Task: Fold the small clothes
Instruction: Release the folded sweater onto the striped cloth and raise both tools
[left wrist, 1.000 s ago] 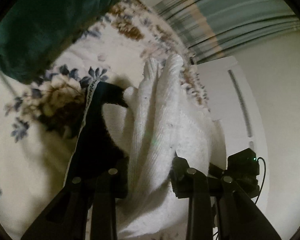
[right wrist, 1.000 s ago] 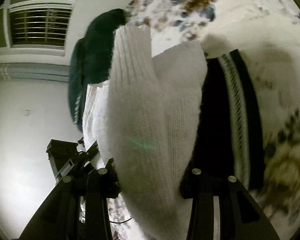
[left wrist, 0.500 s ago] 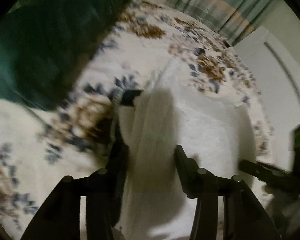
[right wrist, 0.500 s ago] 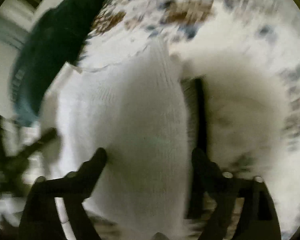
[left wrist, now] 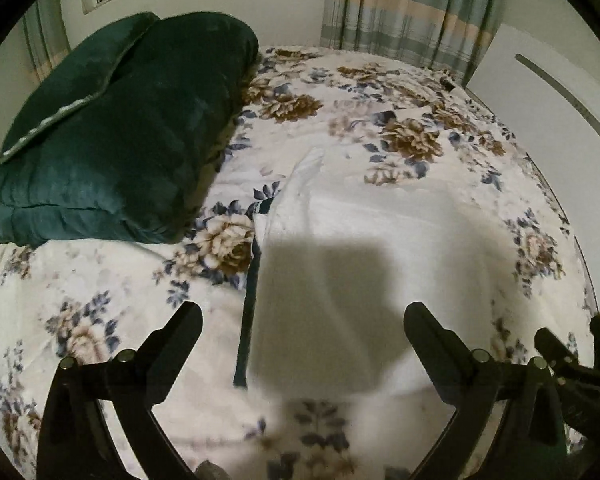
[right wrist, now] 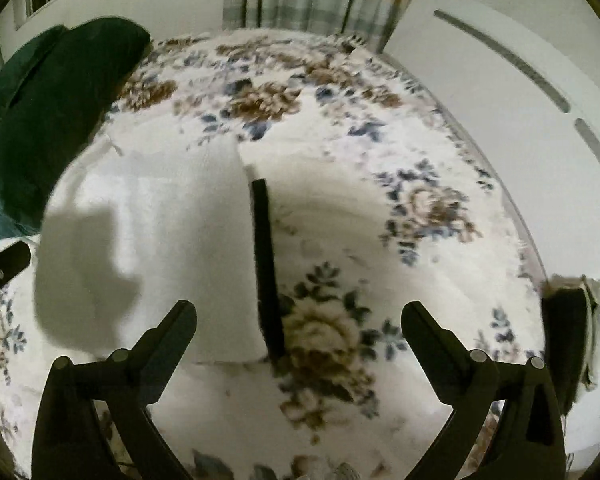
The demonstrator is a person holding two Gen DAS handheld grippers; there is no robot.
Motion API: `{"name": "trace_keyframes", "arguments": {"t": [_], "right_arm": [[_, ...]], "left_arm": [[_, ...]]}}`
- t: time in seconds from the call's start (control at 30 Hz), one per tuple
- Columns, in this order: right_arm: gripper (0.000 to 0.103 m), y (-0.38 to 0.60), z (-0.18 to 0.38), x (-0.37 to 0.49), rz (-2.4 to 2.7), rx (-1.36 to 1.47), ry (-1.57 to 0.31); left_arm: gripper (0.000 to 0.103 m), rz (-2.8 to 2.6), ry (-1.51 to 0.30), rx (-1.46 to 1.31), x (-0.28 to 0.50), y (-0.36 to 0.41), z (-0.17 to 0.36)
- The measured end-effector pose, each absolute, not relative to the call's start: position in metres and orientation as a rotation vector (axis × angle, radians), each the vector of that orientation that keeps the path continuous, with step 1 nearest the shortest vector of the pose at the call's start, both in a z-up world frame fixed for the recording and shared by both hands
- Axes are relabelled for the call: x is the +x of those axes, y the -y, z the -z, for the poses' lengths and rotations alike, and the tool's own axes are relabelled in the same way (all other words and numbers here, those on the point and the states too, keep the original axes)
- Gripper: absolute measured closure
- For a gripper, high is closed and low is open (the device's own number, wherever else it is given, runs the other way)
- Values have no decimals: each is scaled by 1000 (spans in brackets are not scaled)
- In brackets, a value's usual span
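Observation:
A white knitted garment [left wrist: 380, 248] lies flat on the floral bedspread [left wrist: 100, 320], folded, with a dark trim strip [left wrist: 247, 320] showing along its left edge. In the right wrist view the same garment [right wrist: 160, 240] lies left of centre with the dark strip [right wrist: 266, 264] along its right edge. My left gripper [left wrist: 302, 320] is open and empty, held above the garment's near edge. My right gripper [right wrist: 298, 316] is open and empty, above the garment's right edge.
A dark green folded blanket [left wrist: 120, 128] sits at the left of the bed. Striped curtains [left wrist: 404, 4] hang behind. A white wardrobe [left wrist: 560, 100] stands to the right. A dark folded item [right wrist: 568, 328] lies at the bed's right edge.
Both grippers opened and let go of the white garment. It now lies flat on the bed. Both grippers pulled back and up from it.

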State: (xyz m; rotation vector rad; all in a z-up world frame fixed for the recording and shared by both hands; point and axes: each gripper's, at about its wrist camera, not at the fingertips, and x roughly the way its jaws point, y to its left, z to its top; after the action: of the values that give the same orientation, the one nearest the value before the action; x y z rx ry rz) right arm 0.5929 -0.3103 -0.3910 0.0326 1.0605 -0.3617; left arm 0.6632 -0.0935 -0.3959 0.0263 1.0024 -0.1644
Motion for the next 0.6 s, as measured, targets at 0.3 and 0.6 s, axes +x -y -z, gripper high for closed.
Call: {"name": "trace_keyframes", "arguments": {"t": [0.3,0.6], "right_arm": [[0,293,254,482,381,-10,-945],[0,268,106,352,378,-8,-828]], "left_arm": [[0,128,-927,67,569,89,292],[0,139,-830,63,444,71,161]]}}
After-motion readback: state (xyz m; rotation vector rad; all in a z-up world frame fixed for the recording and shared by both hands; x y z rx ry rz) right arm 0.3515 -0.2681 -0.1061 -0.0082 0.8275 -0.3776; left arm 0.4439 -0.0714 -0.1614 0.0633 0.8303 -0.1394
